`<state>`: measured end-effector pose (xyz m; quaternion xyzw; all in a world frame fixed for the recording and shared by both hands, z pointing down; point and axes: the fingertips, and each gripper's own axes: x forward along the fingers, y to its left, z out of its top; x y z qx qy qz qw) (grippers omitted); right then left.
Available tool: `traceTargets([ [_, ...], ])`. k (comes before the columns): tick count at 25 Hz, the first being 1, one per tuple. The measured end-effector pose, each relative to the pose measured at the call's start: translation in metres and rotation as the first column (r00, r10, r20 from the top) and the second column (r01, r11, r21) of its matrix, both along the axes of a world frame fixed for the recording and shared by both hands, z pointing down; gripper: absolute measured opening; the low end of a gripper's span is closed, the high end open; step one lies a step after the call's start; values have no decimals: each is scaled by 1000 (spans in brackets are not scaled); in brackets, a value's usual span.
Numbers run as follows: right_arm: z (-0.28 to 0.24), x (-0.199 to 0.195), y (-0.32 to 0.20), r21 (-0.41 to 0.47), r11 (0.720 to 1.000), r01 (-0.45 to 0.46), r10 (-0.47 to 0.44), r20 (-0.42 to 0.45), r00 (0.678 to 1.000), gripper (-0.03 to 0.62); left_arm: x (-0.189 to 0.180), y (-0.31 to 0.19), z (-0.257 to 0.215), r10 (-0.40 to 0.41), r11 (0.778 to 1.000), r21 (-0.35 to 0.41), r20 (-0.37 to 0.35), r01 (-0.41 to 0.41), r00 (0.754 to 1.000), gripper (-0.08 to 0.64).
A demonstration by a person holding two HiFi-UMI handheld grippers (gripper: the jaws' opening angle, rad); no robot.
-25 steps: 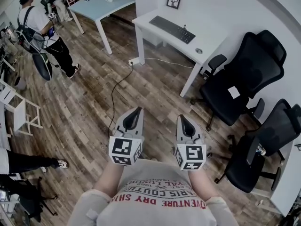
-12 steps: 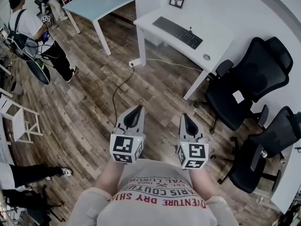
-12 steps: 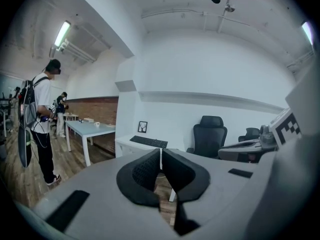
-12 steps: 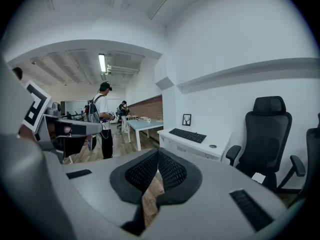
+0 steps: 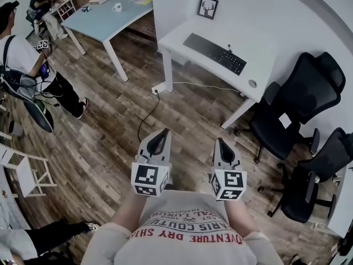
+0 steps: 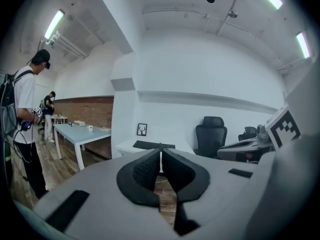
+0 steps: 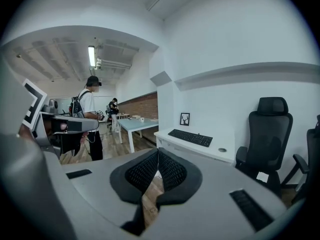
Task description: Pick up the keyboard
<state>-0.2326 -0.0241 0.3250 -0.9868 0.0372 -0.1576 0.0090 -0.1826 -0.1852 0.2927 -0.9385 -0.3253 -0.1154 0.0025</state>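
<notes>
A black keyboard [image 5: 215,53] lies on a white desk [image 5: 251,65] against the far wall, also seen as keyboard [image 6: 153,145] and keyboard [image 7: 190,137] ahead of each gripper. My left gripper [image 5: 163,132] and right gripper [image 5: 220,141] are held side by side over the wooden floor, well short of the desk. Both are shut with nothing between their jaws. The left gripper [image 6: 160,152] and right gripper [image 7: 158,151] point toward the desk.
A framed picture [image 5: 208,8] stands at the desk's back. Black office chairs [image 5: 298,106] crowd the right side. A power strip and cable [image 5: 156,90] lie on the floor by the desk leg. A light blue table [image 5: 107,18] stands at the left rear, a person [image 5: 25,65] beside it.
The desk and keyboard have slid lower and closer in the head view as I walk toward them. Both grippers stay shut, side by side in front of me.
</notes>
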Motion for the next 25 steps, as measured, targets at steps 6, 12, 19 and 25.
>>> traceTargets([
  [6, 10, 58, -34, -6, 999, -44, 45, 17, 999, 26, 59, -41, 11, 14, 1000, 1, 8, -14, 1000, 32],
  [12, 17, 96, -42, -16, 997, -76, 77, 50, 996, 26, 100, -50, 24, 20, 1000, -14, 48, -19, 999, 32],
  [19, 36, 142, -18, -18, 997, -76, 77, 81, 994, 26, 146, -28, 44, 12, 1000, -1, 80, -12, 997, 32],
  [25, 49, 211, 31, -29, 997, -78, 79, 72, 994, 26, 210, 16, 49, 6, 1000, 31, 58, -8, 998, 32],
])
